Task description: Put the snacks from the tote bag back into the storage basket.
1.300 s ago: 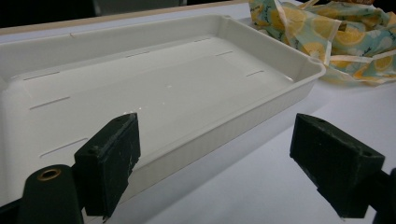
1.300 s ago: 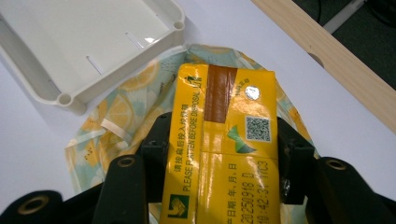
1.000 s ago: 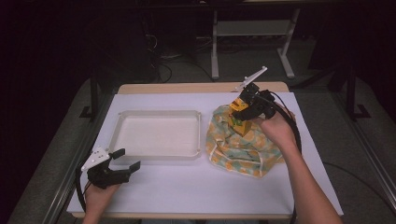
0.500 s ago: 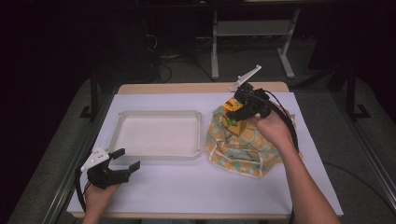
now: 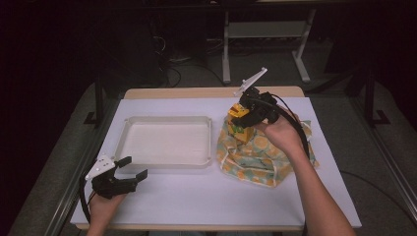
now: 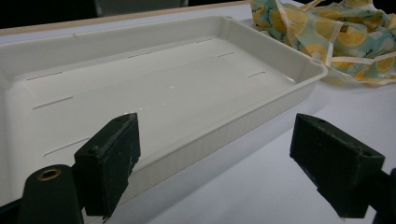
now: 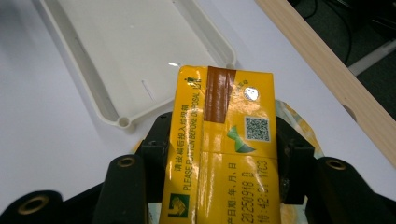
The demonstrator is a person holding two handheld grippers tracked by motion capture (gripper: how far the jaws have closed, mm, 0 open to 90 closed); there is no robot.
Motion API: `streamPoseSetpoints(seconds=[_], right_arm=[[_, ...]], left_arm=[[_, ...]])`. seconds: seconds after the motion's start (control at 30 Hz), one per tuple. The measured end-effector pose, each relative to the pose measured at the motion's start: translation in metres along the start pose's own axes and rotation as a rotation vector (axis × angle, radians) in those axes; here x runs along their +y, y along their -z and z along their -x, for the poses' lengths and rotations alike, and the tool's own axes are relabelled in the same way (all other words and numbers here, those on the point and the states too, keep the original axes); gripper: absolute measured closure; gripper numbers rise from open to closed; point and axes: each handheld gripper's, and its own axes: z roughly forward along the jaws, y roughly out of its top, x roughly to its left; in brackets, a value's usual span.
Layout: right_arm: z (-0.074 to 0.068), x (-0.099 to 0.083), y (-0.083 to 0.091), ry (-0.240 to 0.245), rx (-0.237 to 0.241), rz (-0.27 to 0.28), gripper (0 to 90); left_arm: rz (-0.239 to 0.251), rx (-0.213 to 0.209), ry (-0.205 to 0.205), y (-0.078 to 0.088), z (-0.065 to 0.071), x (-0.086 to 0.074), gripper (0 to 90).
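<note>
Drink carton, yellow, sits pinched in the right gripper at centre right, above the lemon-print cloth bag. Lower left, the left gripper rests spread. Swinging toward the white tray, the smooth carton might slip.

A white-covered table bears a white tray beside a lemon-print cloth.

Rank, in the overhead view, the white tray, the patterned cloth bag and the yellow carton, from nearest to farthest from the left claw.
1. White tray: just beyond the left claw, at the table's left.
2. Patterned cloth bag: right of the tray.
3. Yellow carton: held above the bag's far side in the right claw.
</note>
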Motion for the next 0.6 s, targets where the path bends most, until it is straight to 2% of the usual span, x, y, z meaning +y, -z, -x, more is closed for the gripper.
streamPoseSetpoints(seconds=[0.17, 0.6], right_arm=[[-0.003, 0.006, 0.0, 0.014, 0.024, 0.011, 49.2], [-0.006, 0.015, -0.006, 0.048, 0.052, 0.02, 49.2]], left_arm=[[0.002, 0.002, 0.002, 0.0, 0.0, 0.0, 15.7], [0.002, 0.004, -0.002, 0.001, -0.001, 0.0, 15.6]])
